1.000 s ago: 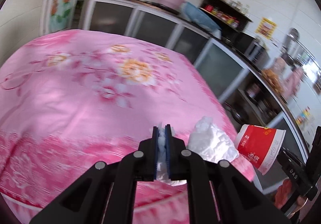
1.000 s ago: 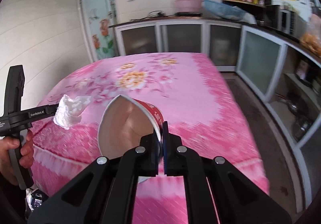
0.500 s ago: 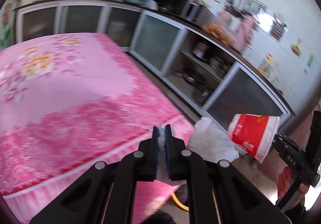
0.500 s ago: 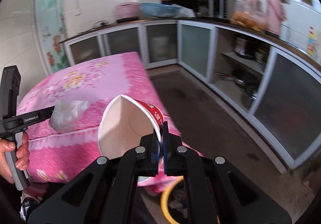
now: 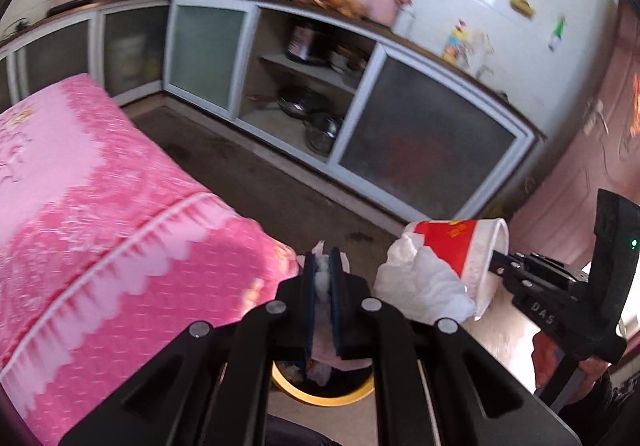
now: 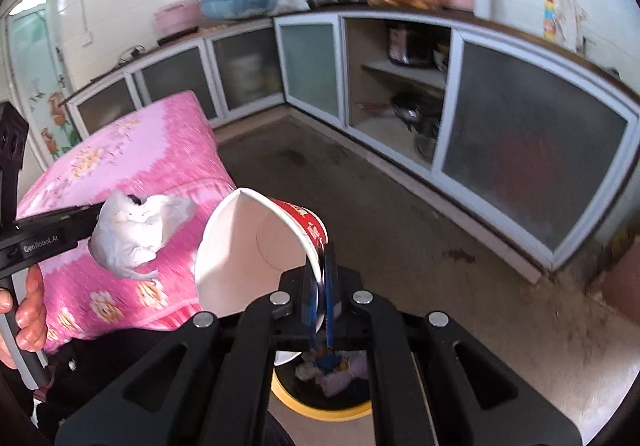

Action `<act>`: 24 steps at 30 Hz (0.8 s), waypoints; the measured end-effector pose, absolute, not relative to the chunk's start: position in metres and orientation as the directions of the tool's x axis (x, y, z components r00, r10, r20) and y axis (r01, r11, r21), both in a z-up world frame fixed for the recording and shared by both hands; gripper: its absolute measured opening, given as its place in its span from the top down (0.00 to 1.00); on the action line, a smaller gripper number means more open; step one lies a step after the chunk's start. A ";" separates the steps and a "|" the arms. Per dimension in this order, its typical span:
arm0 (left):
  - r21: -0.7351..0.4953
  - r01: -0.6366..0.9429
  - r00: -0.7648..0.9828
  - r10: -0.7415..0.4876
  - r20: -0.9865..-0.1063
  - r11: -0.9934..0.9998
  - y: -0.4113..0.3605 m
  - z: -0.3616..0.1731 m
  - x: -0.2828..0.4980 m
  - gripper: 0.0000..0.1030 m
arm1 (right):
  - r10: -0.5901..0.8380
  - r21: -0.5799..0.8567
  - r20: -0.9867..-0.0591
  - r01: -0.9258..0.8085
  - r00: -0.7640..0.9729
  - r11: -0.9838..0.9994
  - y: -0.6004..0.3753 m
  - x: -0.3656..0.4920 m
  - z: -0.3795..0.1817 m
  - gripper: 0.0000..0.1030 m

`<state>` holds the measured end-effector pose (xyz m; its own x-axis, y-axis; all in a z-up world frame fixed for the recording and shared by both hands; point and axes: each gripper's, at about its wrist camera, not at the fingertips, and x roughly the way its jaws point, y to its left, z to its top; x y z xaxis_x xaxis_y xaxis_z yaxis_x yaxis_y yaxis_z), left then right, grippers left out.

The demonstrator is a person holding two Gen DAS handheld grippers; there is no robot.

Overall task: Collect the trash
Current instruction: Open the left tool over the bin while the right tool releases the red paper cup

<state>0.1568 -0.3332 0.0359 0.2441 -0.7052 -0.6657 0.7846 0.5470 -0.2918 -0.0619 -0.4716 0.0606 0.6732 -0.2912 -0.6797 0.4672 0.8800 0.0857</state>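
Both grippers tilt down over the bin (image 6: 320,408): left gripper (image 5: 323,270) pinches tissue (image 5: 420,282), right gripper (image 6: 320,278) at 3 o'clock clamps the cup (image 6: 256,246) rim; bin holds scraps

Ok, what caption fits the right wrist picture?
Right gripper holds a red-and-white paper cup above the yellow-rimmed trash bin.

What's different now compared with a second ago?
Both grippers swung away from the pink table and now sit above the yellow-rimmed bin on the floor. Unchanged: left gripper clamps the white tissue, right gripper pinches the red paper cup.
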 end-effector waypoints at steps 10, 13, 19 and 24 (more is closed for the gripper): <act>-0.269 0.813 0.167 -0.650 -0.741 0.516 -0.389 -0.023 0.143 0.94 | -0.249 0.134 -0.781 0.543 0.573 0.829 -0.500 -0.080 -0.018 0.98; -0.260 0.806 0.164 -0.623 -0.765 0.532 -0.400 -0.039 0.146 0.94 | -0.239 0.136 -0.806 0.563 0.541 0.815 -0.505 -0.082 -0.041 0.98; -0.231 0.810 0.151 -0.572 -0.806 0.539 -0.422 -0.068 0.147 0.94 | -0.204 0.155 -0.843 0.588 0.498 0.794 -0.514 -0.080 -0.080 0.98; -0.195 0.819 0.159 -0.540 -0.827 0.540 -0.437 -0.084 0.145 0.93 | -0.176 0.171 -0.863 0.602 0.474 0.780 -0.518 -0.078 -0.101 0.97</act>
